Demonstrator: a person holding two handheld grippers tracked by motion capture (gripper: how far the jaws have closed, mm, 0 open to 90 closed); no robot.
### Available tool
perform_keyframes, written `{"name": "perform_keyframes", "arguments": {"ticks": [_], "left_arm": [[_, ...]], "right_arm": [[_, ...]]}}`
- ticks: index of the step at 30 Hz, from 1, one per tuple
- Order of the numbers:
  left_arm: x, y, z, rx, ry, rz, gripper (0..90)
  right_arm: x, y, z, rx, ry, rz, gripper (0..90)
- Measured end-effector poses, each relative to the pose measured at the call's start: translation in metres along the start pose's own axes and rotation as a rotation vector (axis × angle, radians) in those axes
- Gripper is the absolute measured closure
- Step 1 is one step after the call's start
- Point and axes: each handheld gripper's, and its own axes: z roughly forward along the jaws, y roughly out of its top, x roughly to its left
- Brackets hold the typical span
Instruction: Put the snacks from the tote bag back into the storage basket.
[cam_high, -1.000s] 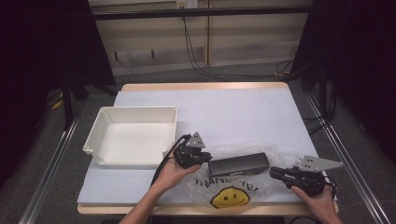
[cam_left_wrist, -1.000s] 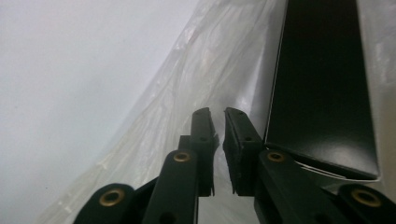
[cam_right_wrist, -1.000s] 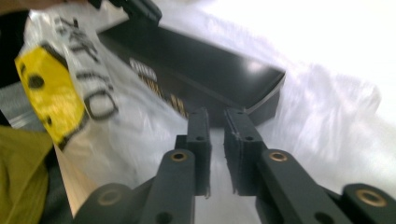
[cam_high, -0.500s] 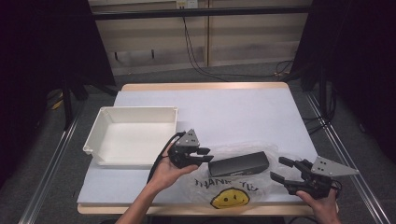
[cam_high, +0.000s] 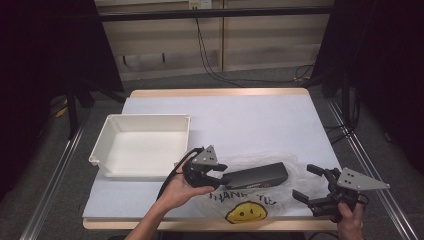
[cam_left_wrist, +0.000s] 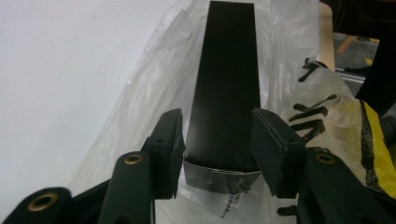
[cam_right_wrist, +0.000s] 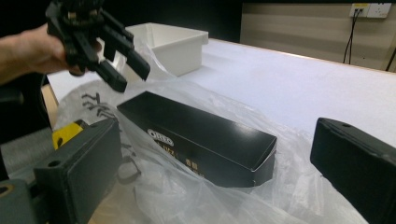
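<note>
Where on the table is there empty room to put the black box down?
The widest bare stretch of the table runs along its far side, beyond the white tray and the plastic bag. The tray's inside is free too. The near edge is crowded: the black box lies on the bag between the left gripper and right gripper.

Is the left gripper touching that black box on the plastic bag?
Apart. In the right gripper view the left gripper hangs in the air above the black box, its jaws open after just widening, with bag showing between them.
</note>
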Motion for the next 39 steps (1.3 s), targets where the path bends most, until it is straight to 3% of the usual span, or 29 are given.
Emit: {"name": "perform_keyframes", "arguments": {"ticks": [5,6,7,14,18,20,26,27,32,39], "left_arm": [[-0.002,0.002,0.003,0.044,-0.019,0.022,49.6],[-0.003,0.002,0.005,0.032,-0.025,0.014,49.2],[-0.003,0.003,0.005,0.050,-0.021,0.020,48.2],[-0.007,0.006,0.006,0.046,-0.025,0.042,43.4],[-0.005,0.005,0.011,0.056,-0.003,0.035,42.6],[-0.005,0.004,0.013,0.065,-0.019,0.033,43.3],[-0.008,0.006,0.020,0.071,-0.011,0.047,41.6],[-0.007,0.006,0.021,0.055,-0.011,0.034,41.6],[-0.001,0.007,0.024,0.071,-0.012,0.011,41.5],[-0.003,0.005,0.030,0.112,-0.004,0.041,40.2]], "right_arm": [[0.000,-0.001,-0.006,-0.033,-0.020,-0.007,1.5],[0.000,-0.002,-0.004,-0.024,-0.018,-0.009,0.8],[0.000,-0.003,-0.004,0.001,-0.007,-0.003,1.4],[0.005,-0.005,0.000,-0.033,-0.010,0.000,1.6],[0.005,-0.006,0.002,-0.034,-0.010,-0.016,1.5],[0.005,-0.006,0.003,-0.032,-0.005,-0.019,2.2],[0.007,-0.007,0.004,-0.024,-0.009,-0.027,2.1],[0.007,-0.007,0.004,-0.028,-0.006,-0.026,2.0],[0.006,-0.008,0.006,-0.015,0.012,-0.036,2.0],[0.007,-0.008,0.004,-0.021,0.014,-0.035,1.7]]}}
